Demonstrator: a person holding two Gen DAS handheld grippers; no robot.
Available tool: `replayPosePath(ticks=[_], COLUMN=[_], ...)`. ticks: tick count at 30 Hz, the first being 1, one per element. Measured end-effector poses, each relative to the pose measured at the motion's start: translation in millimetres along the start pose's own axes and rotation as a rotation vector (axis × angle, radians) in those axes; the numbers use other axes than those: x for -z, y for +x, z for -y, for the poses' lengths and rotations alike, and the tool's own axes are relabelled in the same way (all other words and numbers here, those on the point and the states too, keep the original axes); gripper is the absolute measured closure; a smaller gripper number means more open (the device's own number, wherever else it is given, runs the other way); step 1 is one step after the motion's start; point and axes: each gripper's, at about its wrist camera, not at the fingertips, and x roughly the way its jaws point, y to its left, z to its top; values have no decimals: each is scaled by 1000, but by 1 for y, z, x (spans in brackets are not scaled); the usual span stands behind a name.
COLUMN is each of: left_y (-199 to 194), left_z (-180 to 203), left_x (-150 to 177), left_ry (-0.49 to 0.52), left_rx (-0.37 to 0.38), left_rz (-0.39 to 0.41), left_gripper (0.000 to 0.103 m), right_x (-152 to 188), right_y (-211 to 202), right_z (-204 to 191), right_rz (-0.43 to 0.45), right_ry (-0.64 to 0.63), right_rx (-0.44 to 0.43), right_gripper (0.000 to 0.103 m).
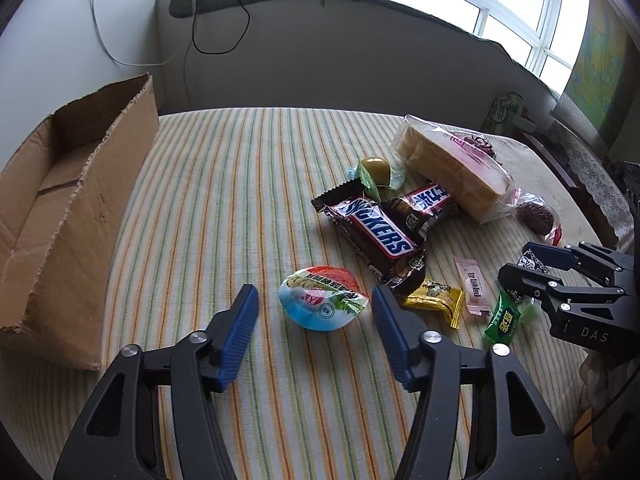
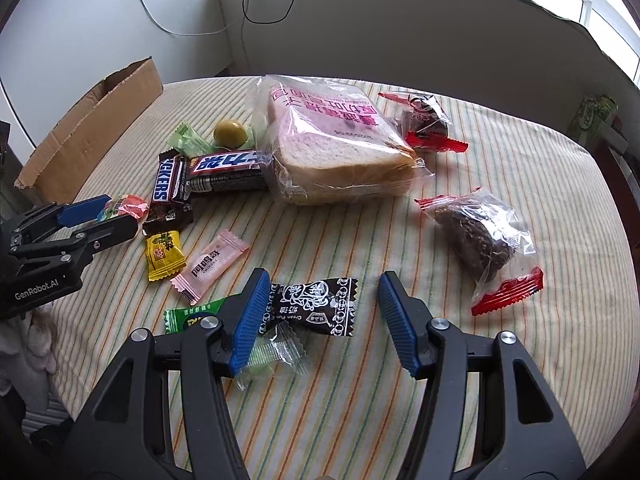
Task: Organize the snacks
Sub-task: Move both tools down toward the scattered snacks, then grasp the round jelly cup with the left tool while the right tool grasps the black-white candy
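Striped tablecloth covers the whole work surface. Landmark: bagged sliced bread, the biggest snack.

- Cardboard box: far left of the bread, at the cloth's left edge, open top, nothing visible inside.
- Two Snickers bars: touching the bread's left end, one overlapping the other.
- Two brown cakes in clear red-trimmed wrappers: right of the bread, one near, one farther back.
- Jelly cup: well in front-left of the bread, past the Snickers. It sits between the left gripper's blue pads, gaps visible both sides, so released, not gripping.
- Black cream plum candy: in front of the bread, between the right gripper's pads. Left pad at the wrapper edge, right pad clear. Unclenched.
- Yellow candy, pink sachet, green candy: front-left of the bread, close together.
- Olive-coloured ball: just left of the bread, behind the Snickers.
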Motion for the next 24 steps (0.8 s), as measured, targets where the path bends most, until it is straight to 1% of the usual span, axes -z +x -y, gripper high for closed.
replayPosePath(ticks=[1,3,4,6,8,11,14,15,16,18,20,24], left_y=[0,0,-1,-1,-1,-1,-1,-1,-1,-1,-2,-4], left_z=[0,0,-1,-2,-3,-4,-4,-5,-4,-4,-3,-4], left_x=[0,0,0,1,0,0,0,0,0,0,1,0], left_ry=[1,-1,-4,-7,-8,-7,-8,-9,-10,-10,-9,-11], left_rx=[-4,-6,-8,-3,1,5,7,7,7,10,12,17], left_rz=[3,7,9,11,12,15,17,19,20,23,27,37], left_gripper=[52,61,62,62,62,62,63,63,63,63,64,64], right_x=[0,0,0,-1,0,1,4,5,5,7,8,9], right_y=[0,0,0,0,-2,-3,-5,-6,-6,-7,-9,-15], right_z=[0,-1,-1,-2,-1,1,2,3,4,7,11,13], right_rz=[1,3,5,5,5,4,17,21,24,30,34,52], right_ry=[-3,-9,-10,-13,-18,-24,-28,-22,-16,-1,17,40], right_rx=[1,5,7,18,29,25,20,16,13,7,-7,-14], right_gripper=[43,44,45,54,60,62,77,81,82,90,92,93])
